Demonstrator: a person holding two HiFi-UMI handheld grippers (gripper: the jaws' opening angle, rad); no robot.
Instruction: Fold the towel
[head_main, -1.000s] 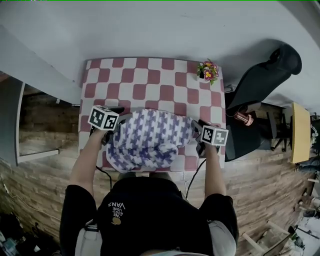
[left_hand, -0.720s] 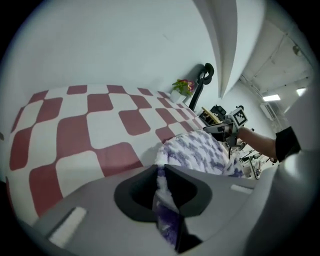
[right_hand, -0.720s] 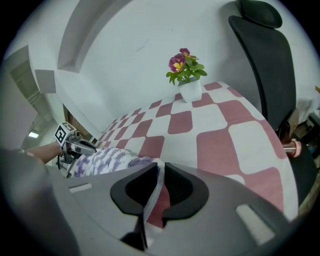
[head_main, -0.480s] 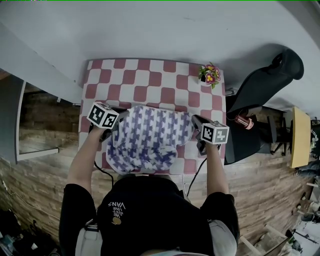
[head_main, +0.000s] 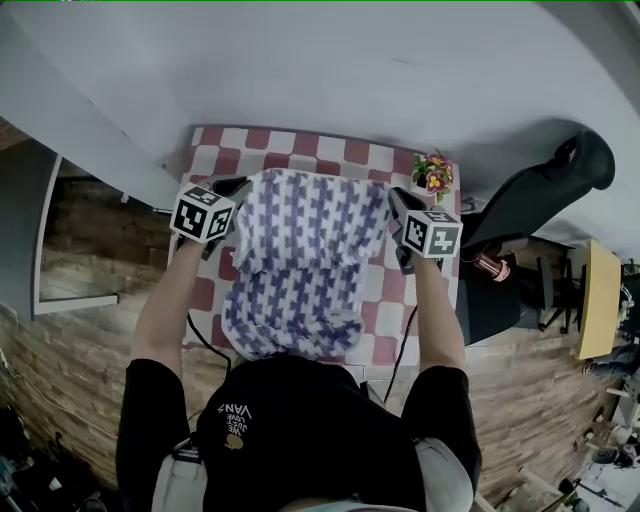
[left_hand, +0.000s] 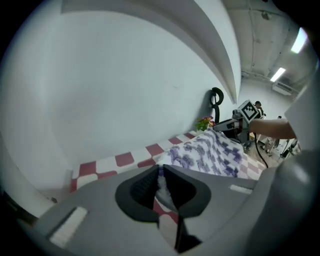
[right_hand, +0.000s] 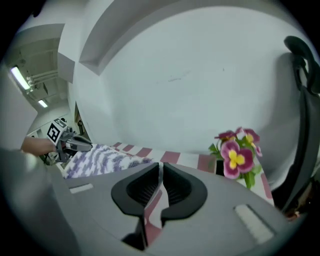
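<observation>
Your left gripper (left_hand: 161, 172) and right gripper (right_hand: 161, 172) have just closed, each pinching a corner of the towel (head_main: 300, 255), which hangs stretched between them over the checked table (head_main: 300, 141). Keep that edge taut and level (mind the flower pot (head_main: 434, 176)), then lay corners squarely onto corners.

The head camera sits above the person and looks steeply down. The checked table (head_main: 300, 143) lies at mid-frame, with the person's own shoulders (head_main: 300, 430) along the bottom edge. It stands well back and takes in the whole tabletop.

Each gripper camera rides low, close behind its own jaws, and looks along them toward the white wall (left_hand: 115, 85). The one on the left gripper (head_main: 238, 188) faces across the table to the right. The one on the right gripper (head_main: 393, 200) faces back to the left, so each catches the other. All three views share the towel (head_main: 300, 240) and the potted flowers (head_main: 434, 174).
</observation>
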